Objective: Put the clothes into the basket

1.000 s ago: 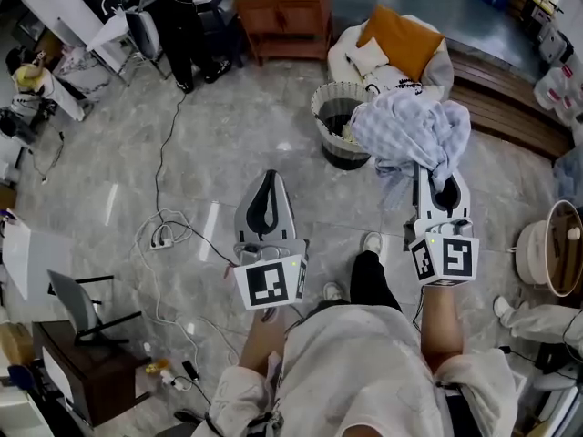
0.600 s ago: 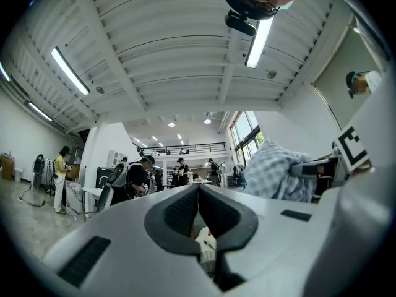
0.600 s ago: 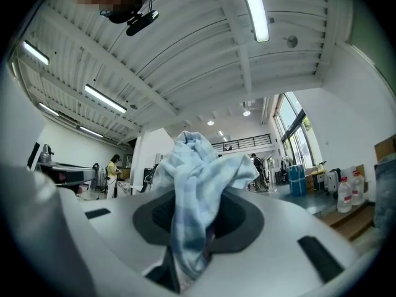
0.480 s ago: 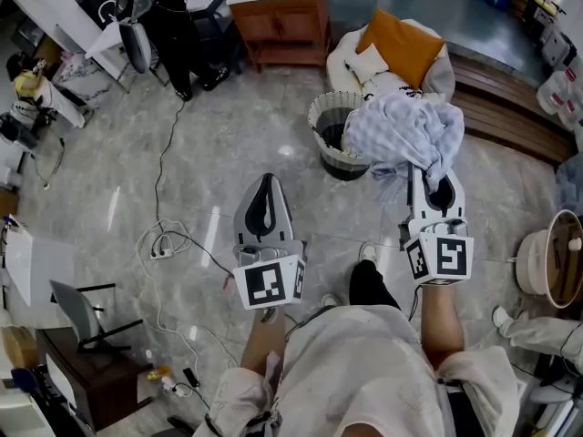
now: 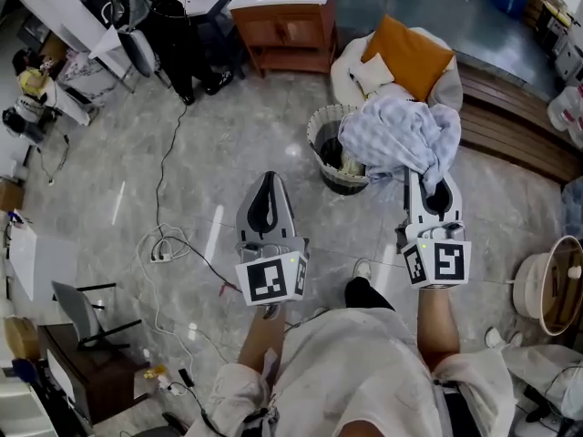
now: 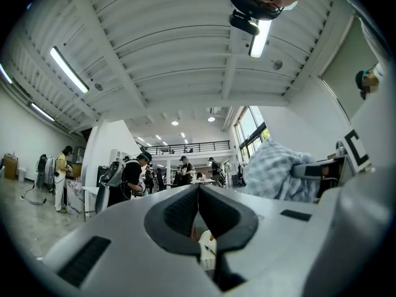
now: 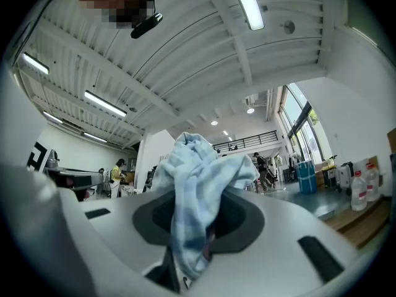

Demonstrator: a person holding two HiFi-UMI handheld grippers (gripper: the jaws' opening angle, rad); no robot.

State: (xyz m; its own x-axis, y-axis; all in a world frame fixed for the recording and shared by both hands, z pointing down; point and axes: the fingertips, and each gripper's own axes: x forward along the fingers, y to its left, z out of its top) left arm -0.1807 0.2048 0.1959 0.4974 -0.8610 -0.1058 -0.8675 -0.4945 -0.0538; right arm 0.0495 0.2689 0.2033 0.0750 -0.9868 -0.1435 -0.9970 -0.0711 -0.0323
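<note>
On the far left, a white cable loops across the grey stone floor, close to where we stand. A careless step toward the basket could snag it.

Next, our left gripper points forward, roughly level, its fingers pressed together on nothing. It carries no cloth, so it cannot help if the load slides.

To its right, further ahead on the floor, stands the round basket, with dark walls and a pale rim. It already has some items inside, though we cannot tell what they are.

The task's thing, a bulky pale blue checked cloth, is bunched in the air at the tip of our right gripper. In the head view it overlaps the basket's right rim, but we cannot tell whether it truly hangs over the opening or short of it. In the right gripper view, the fingers pinch only a narrow twist of the fabric. Most of the bundle is piled above and in front of them.

We judge three risks:
- Letting go too soon would drop the cloth onto the floor or leave it draped over the rim.
- The thin pinch could slip under the bundle's weight.
- The folds lying over the fingers could cling when they spread, dragging the cloth back out.
</note>
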